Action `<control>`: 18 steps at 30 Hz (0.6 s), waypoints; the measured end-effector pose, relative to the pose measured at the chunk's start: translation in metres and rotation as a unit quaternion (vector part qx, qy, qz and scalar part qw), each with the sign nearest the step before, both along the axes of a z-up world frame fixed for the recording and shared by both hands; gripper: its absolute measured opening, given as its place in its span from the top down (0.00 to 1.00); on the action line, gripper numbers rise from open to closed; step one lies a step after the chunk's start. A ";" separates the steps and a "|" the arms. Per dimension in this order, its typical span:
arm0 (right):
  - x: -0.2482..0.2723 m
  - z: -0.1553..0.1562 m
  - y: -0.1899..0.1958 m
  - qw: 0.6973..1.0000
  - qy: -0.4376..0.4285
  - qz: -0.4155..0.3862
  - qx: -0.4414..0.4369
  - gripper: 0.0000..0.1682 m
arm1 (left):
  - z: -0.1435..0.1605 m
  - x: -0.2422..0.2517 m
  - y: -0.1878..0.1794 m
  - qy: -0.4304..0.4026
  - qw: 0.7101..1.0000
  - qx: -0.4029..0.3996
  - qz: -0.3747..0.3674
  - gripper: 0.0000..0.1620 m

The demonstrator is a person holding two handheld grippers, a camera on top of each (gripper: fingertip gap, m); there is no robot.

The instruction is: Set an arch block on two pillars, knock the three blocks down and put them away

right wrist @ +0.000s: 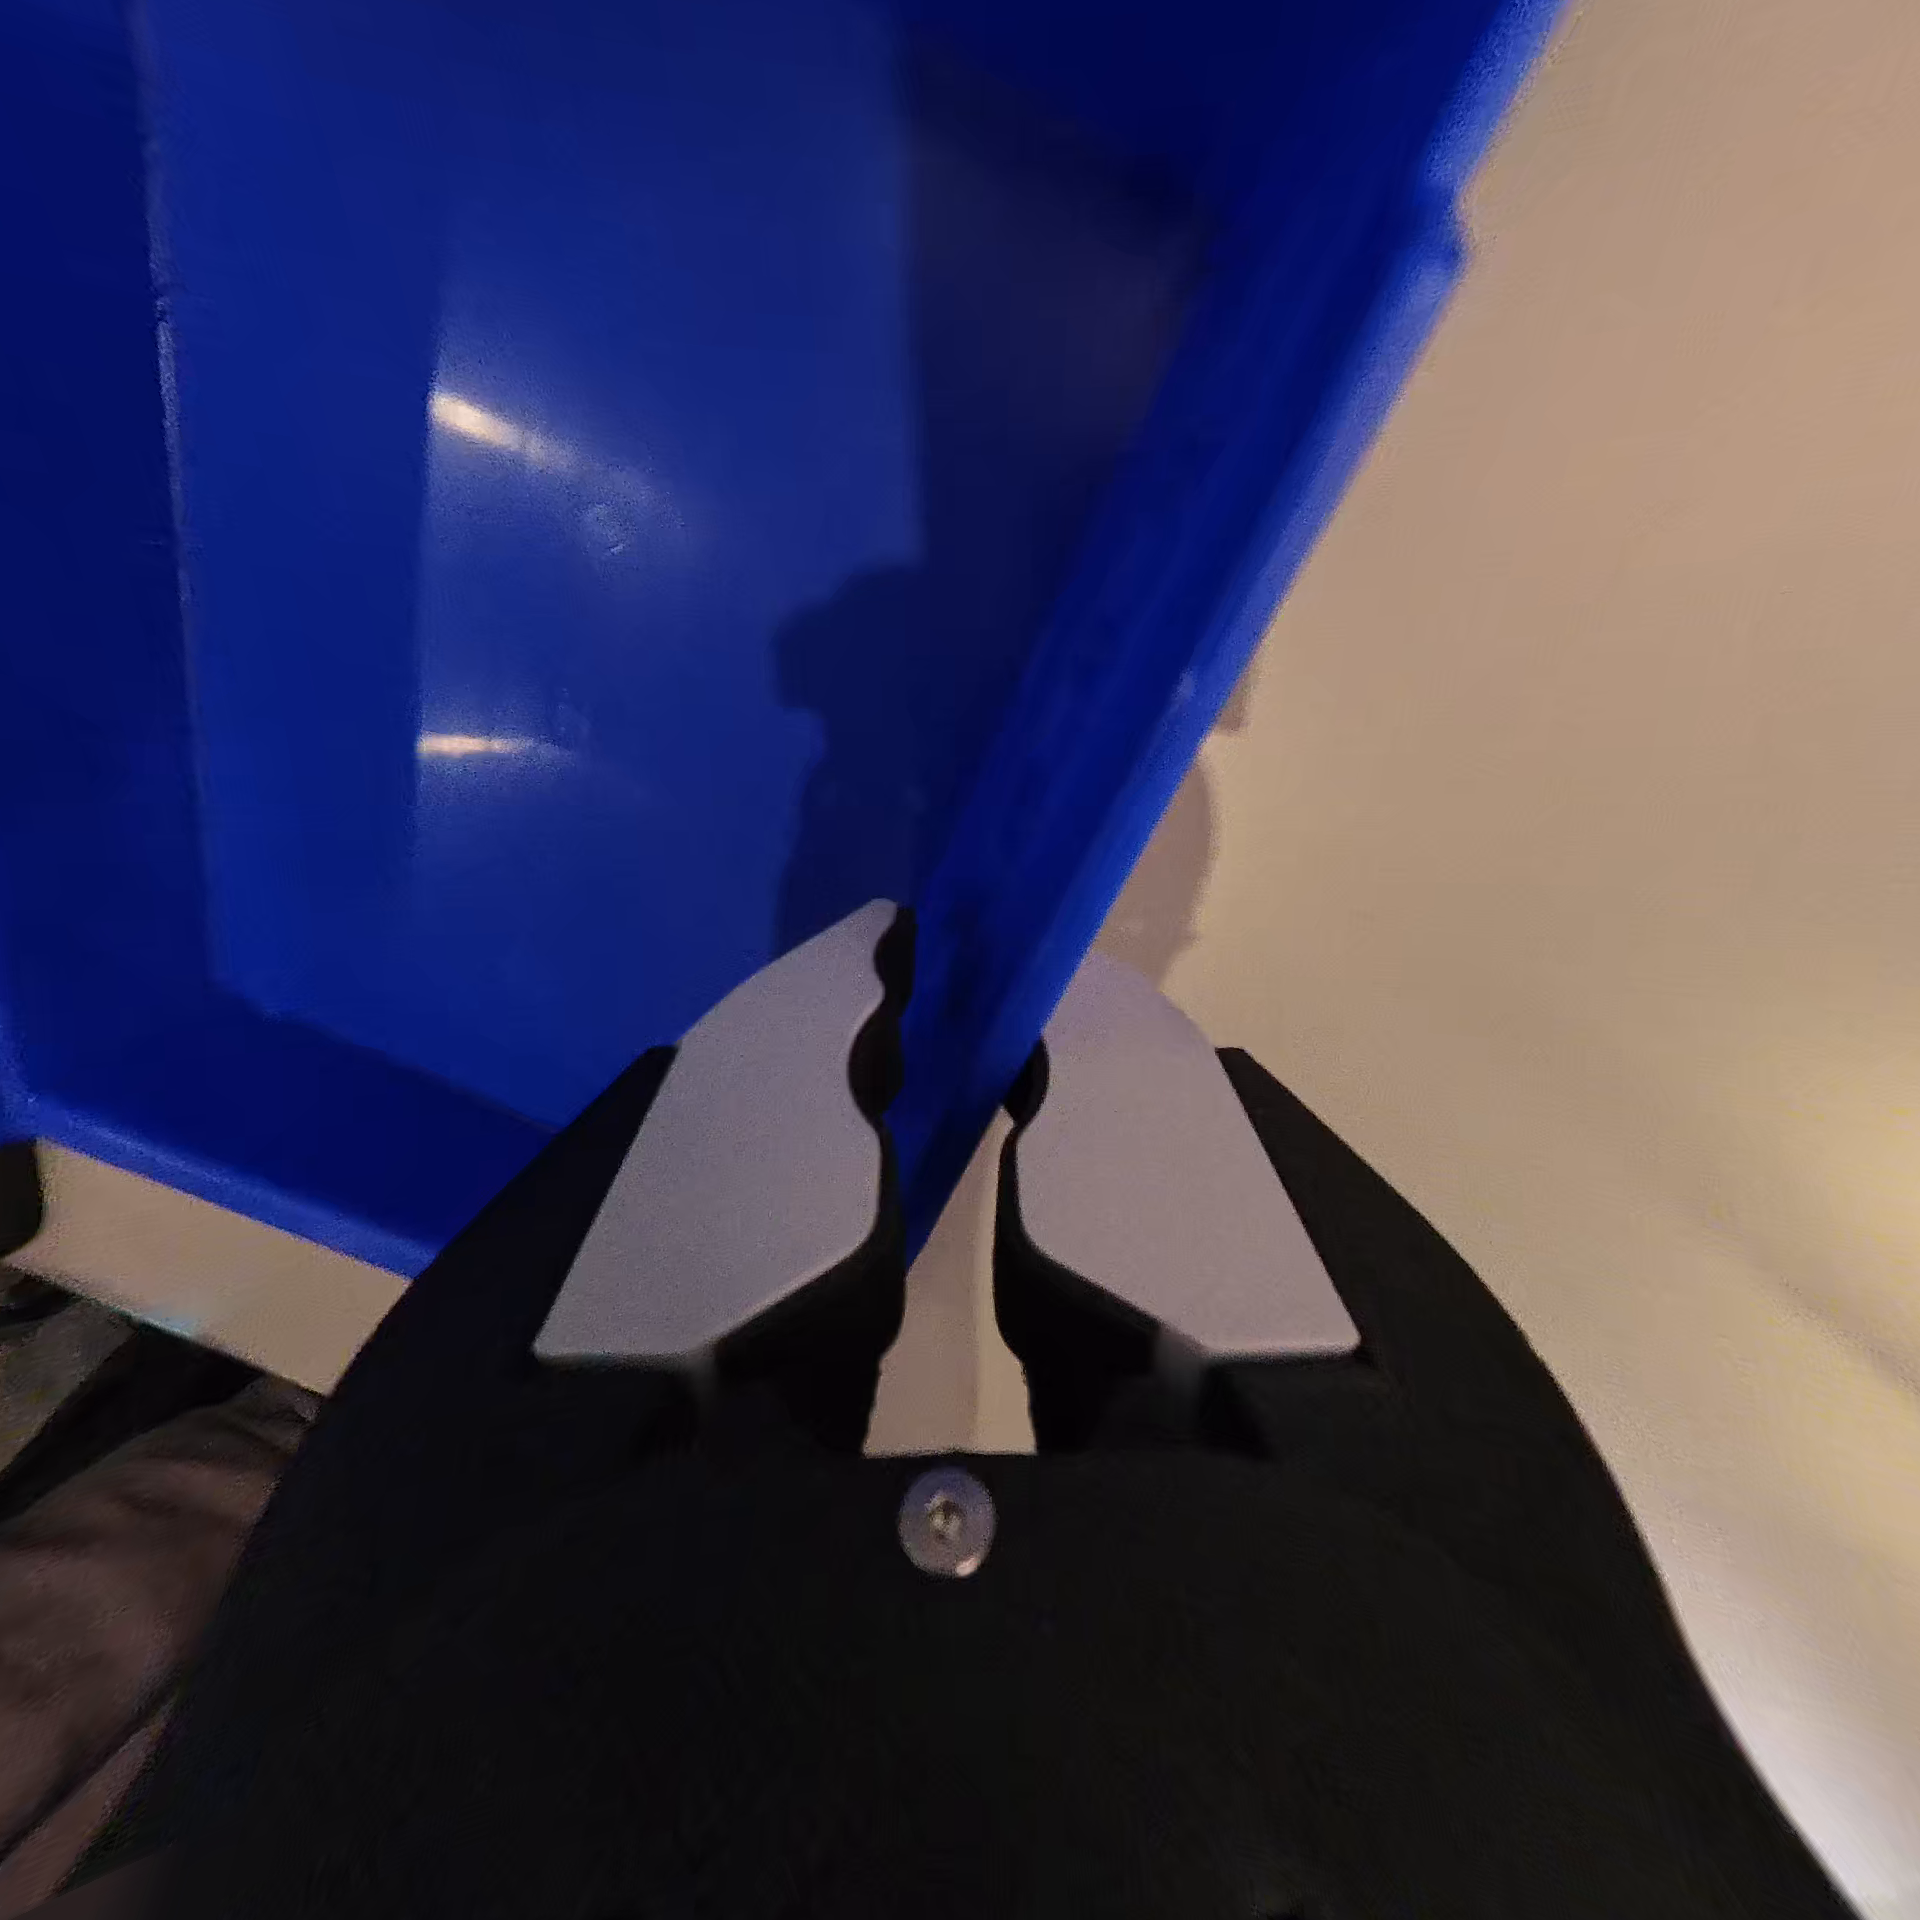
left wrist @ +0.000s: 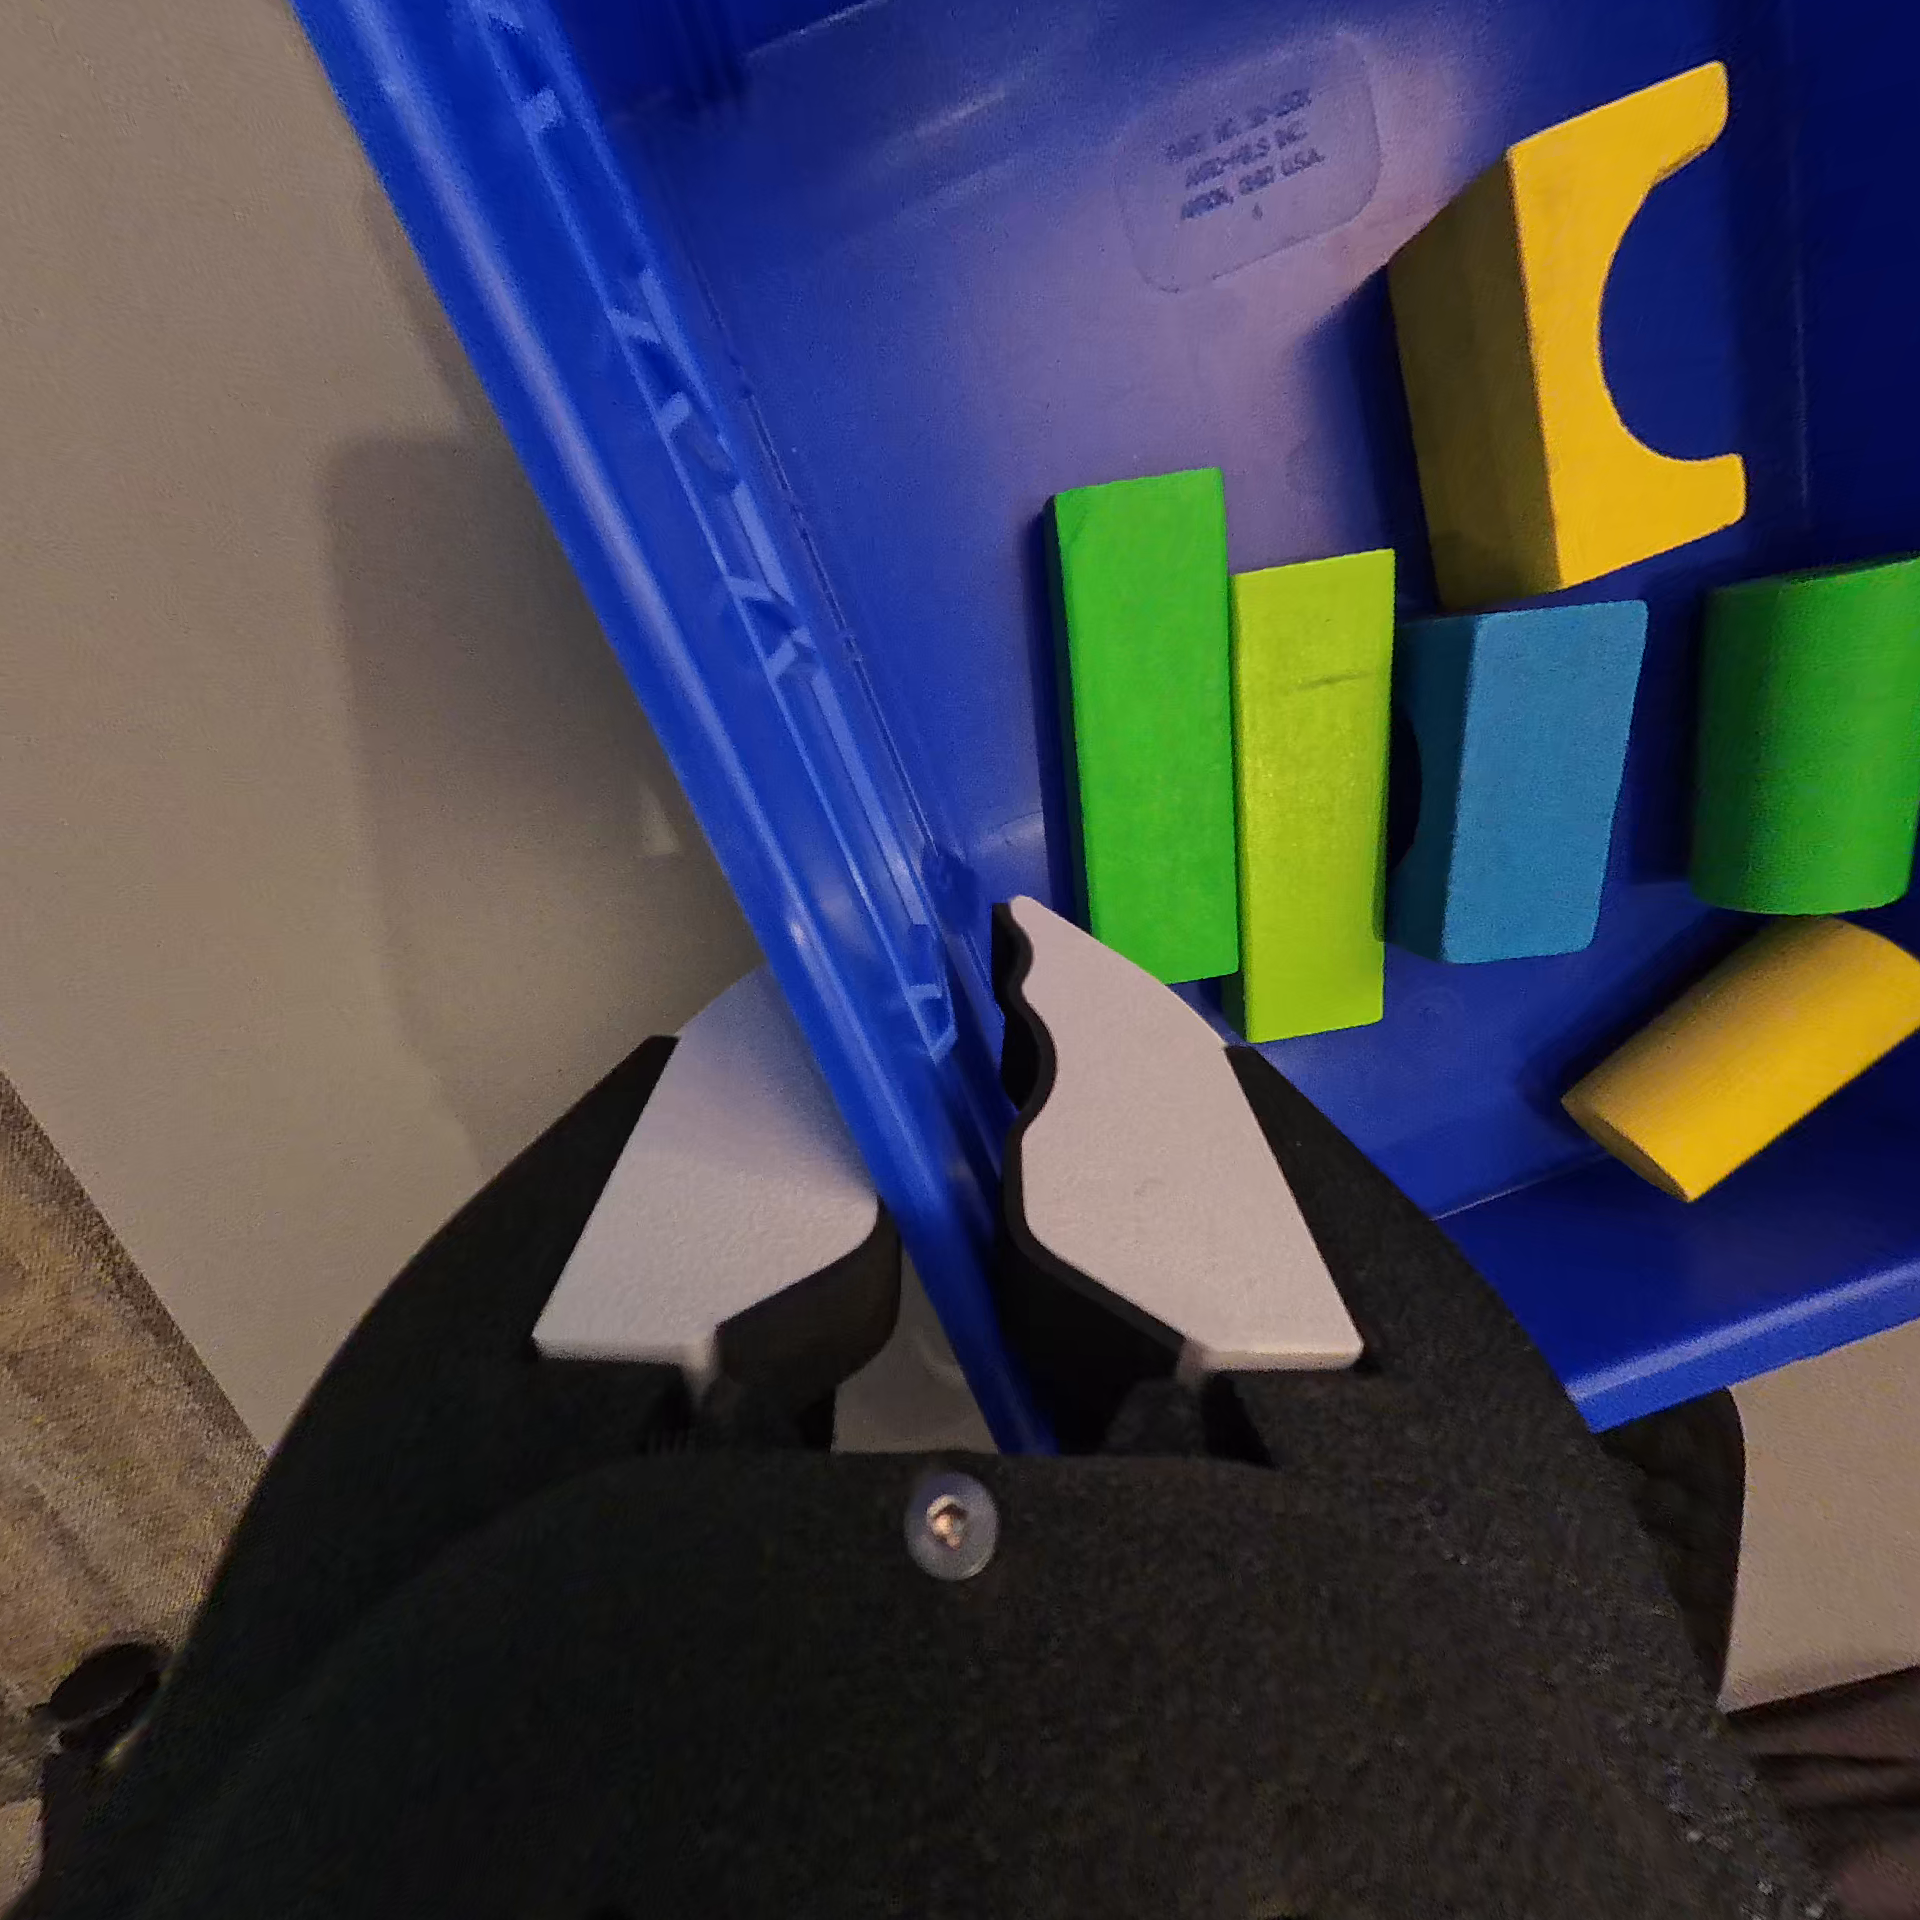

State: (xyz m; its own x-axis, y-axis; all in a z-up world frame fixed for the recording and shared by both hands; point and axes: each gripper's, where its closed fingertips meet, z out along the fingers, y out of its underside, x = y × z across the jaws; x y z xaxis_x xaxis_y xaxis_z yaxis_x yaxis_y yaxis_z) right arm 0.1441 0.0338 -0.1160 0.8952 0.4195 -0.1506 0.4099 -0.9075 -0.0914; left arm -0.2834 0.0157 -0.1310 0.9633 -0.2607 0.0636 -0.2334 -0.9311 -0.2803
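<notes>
A blue plastic bin (left wrist: 727, 436) fills both views. My left gripper (left wrist: 925, 987) is shut on the bin's left wall, one finger outside and one inside. My right gripper (right wrist: 977, 997) is shut on the bin's right wall (right wrist: 1143, 623) in the same way. In the left wrist view the bin holds a yellow arch block (left wrist: 1538, 343), a blue arch block (left wrist: 1517, 779), a dark green plank (left wrist: 1143, 727), a light green plank (left wrist: 1309, 790), a green cylinder (left wrist: 1808, 727) and a yellow half-round block (left wrist: 1745, 1049). The right wrist view shows only bare bin floor (right wrist: 520, 623).
The bin stands on a beige tabletop (left wrist: 260, 623), which also shows in the right wrist view (right wrist: 1610, 831). Grey carpet (left wrist: 94, 1351) lies past the table's left edge. Dark cloth (right wrist: 125, 1507) is at the lower left of the right wrist view. Left tips to right tips: about 45 cm.
</notes>
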 end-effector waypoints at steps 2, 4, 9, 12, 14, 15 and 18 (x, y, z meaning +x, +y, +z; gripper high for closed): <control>0.015 0.000 0.006 1.000 -0.004 -0.002 0.000 0.95 | 0.000 0.001 -0.002 -0.004 1.000 0.000 -0.004 0.91; 0.035 -0.001 0.008 1.000 0.015 -0.015 -0.011 0.96 | 0.000 0.002 -0.002 0.006 1.000 0.000 -0.014 0.91; 0.137 -0.002 0.015 0.997 -0.003 -0.078 -0.007 0.96 | -0.001 0.003 -0.003 0.004 1.000 -0.005 -0.024 0.91; 0.210 -0.002 0.011 0.991 -0.008 -0.136 -0.005 0.96 | -0.001 -0.004 -0.003 0.015 1.000 -0.004 -0.024 0.91; 0.254 -0.003 0.006 0.985 -0.008 -0.170 -0.005 0.96 | 0.000 -0.011 -0.002 0.030 0.999 0.000 -0.022 0.91; 0.274 -0.003 0.004 0.984 -0.012 -0.180 -0.004 0.96 | 0.000 -0.012 -0.002 0.038 0.999 0.001 -0.023 0.91; 0.327 -0.003 -0.003 0.980 -0.048 -0.194 -0.003 0.96 | 0.001 -0.014 0.000 0.058 0.998 0.006 -0.026 0.88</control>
